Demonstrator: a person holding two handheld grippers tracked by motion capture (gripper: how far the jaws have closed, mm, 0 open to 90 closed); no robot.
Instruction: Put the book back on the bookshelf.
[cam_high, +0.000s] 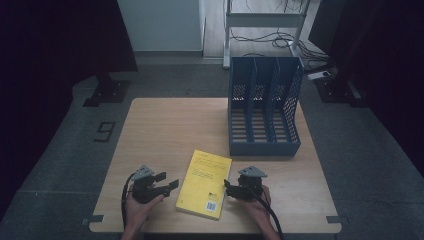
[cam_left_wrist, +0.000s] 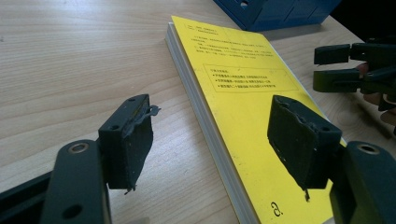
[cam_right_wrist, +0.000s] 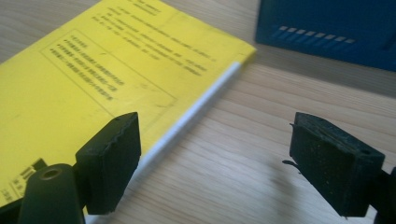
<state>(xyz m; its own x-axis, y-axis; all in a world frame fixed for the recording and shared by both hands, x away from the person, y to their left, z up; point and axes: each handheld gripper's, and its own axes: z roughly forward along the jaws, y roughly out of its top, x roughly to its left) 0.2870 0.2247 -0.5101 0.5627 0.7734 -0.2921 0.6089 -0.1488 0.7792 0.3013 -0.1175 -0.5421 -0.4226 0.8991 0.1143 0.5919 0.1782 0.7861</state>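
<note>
A yellow book (cam_high: 205, 184) is lying flat near the bench's (cam_high: 165, 130) front edge, between the left claw (cam_high: 167, 184) and right claw (cam_high: 228, 187), both gaping open, seemingly readying to lift it.

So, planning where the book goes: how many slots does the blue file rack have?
3, side by side in the blue file rack at the table's far right: left, middle, right. All look empty, beyond the yellow book.
</note>
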